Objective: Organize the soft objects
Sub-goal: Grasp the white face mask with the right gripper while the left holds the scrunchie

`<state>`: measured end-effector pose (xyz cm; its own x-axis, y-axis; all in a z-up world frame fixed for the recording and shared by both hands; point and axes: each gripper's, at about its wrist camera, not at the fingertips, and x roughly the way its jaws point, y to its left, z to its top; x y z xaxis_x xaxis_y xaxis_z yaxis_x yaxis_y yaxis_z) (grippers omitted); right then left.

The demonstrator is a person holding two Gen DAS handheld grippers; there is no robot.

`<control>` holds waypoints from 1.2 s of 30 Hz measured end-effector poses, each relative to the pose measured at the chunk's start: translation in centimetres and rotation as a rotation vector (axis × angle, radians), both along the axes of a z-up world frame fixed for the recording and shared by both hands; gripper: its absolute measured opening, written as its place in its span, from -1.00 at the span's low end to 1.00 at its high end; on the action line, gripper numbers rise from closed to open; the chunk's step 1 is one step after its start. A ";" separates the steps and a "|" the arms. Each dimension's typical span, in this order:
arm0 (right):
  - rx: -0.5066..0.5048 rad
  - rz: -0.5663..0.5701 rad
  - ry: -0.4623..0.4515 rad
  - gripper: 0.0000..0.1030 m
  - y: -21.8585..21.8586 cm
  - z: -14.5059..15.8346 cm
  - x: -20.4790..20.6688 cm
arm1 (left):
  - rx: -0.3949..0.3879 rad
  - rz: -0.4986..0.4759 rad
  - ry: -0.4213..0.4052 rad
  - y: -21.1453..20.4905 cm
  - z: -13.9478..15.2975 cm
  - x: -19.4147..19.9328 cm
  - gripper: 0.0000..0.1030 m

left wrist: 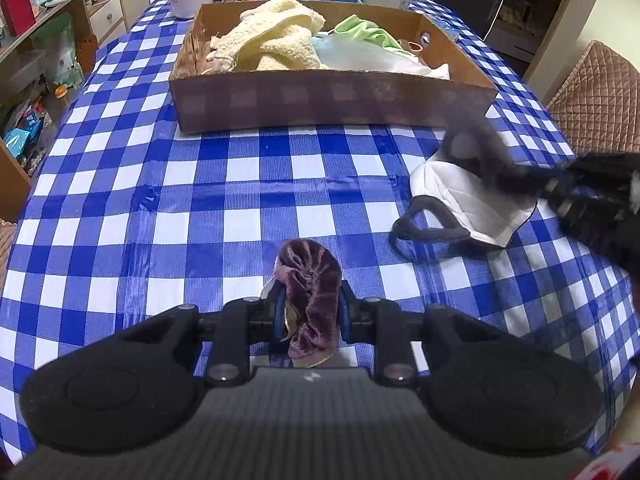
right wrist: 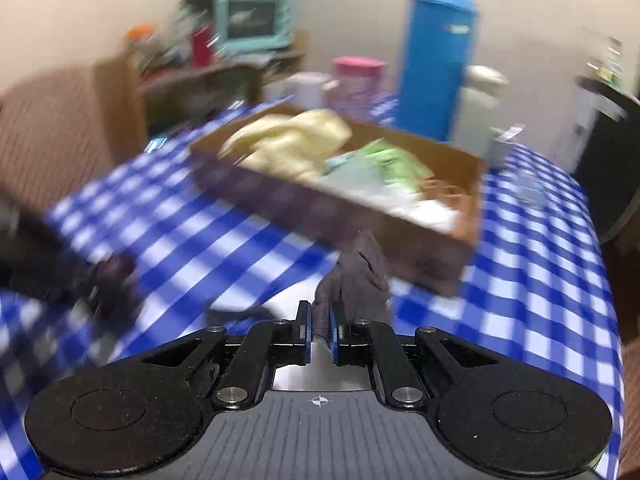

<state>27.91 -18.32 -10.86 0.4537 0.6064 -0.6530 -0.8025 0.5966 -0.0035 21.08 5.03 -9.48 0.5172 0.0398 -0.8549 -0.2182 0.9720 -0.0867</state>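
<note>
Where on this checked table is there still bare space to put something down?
The widest bare stretch of tablecloth lies between the cardboard box and the purple scrunchie, running left to the table's edge. The right is taken by the face mask. The box itself is crowded with cloths.

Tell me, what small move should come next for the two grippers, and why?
Probably carry both over to the cardboard box and let go. The left gripper is pinching a purple scrunchie, the right gripper is clamped on the grey strap of a face mask, and the box already holds a towel and other soft things.
</note>
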 end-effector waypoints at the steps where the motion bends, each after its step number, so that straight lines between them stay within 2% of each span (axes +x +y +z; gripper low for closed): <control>1: -0.025 0.009 -0.005 -0.83 0.7 -0.5 -0.4 | -0.001 0.000 0.000 0.0 0.0 0.0 -0.54; 5: -0.085 -0.028 0.007 -0.81 1.5 -2.2 -0.9 | -0.008 0.005 -0.005 0.2 -0.1 -0.3 -0.54; 8: -0.115 -0.040 0.035 -0.71 1.5 -3.1 -0.2 | -0.015 0.010 -0.006 0.4 -0.2 -0.3 -0.54; 11: -0.141 -0.024 0.064 -0.41 2.0 -3.4 0.8 | -0.019 0.011 -0.004 0.6 -0.4 -0.3 -0.54; 14: -0.110 -0.005 0.119 -0.15 1.6 -3.3 1.5 | -0.022 0.008 -0.004 0.7 -0.4 -0.3 -0.54; 16: -0.078 0.015 0.183 0.12 1.2 -3.3 1.9 | -0.023 0.005 -0.003 0.7 -0.4 -0.3 -0.54; 17: -0.066 0.038 0.235 0.33 1.1 -3.4 2.3 | -0.022 0.004 -0.003 0.8 -0.4 -0.2 -0.54; 21: -0.006 0.085 0.328 0.54 0.4 -3.7 3.0 | -0.020 0.003 0.002 0.9 -0.5 -0.2 -0.54; 23: -0.019 0.104 0.318 0.54 0.5 -3.7 3.1 | -0.018 0.002 0.004 1.0 -0.5 -0.1 -0.54; 28: -0.132 0.148 0.200 0.51 1.8 -4.1 1.8 | -0.017 0.001 0.005 1.0 -0.5 0.0 -0.54; 31: -0.131 0.098 0.159 0.08 1.8 -4.2 1.7 | -0.017 -0.001 0.003 1.0 -0.5 0.0 -0.54; 33: -0.113 0.050 0.162 -0.42 1.3 -4.2 2.5 | -0.017 -0.002 0.004 0.9 -0.5 0.1 -0.54; 36: -0.069 0.003 0.203 -0.65 0.3 -4.1 3.7 | -0.014 -0.005 0.004 0.8 -0.5 0.2 -0.54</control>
